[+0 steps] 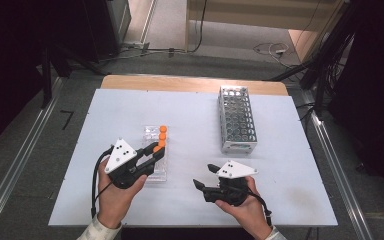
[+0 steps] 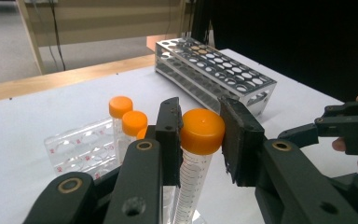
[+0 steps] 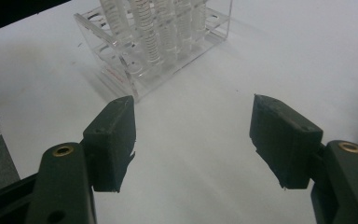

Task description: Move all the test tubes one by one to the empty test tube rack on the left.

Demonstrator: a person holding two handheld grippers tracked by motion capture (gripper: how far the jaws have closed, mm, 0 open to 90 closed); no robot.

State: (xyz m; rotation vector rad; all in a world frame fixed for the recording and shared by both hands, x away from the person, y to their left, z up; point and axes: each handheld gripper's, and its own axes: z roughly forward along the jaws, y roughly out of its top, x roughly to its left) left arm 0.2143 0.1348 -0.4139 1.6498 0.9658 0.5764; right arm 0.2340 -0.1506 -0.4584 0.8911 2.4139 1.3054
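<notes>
The tube w/ the orange cap sits centre-bottom of the left gripper view, upright in the clear rack, its cap between the two black jaws of the left gripper. One jaw looks to be touching the cap's side, the other has a thin gap, so the claw is narrow around the cap but not clamped as far as I can tell. Behind it, left of centre in that view, two more orange-capped tubes stand in the same rack. In the high view the rack is lower centre-left on the white table, w/ the left gripper over its near end. The metal rack w/ many empty holes is upper right of centre, well apart from the clear one. The right gripper is low, right of centre, in the person's hand, jaws wide & holding nothing; its own view has the open jaws over bare table w/ the clear rack at top. Step in hand, I'd judge: grasping the nearest tube to pull it out, prob. for the metal rack. Next move needs the jaws closed fully on the cap or just under it, then a straight lift so the tube clears its hole w/o tipping the light rack or knocking the neighbours.
</notes>
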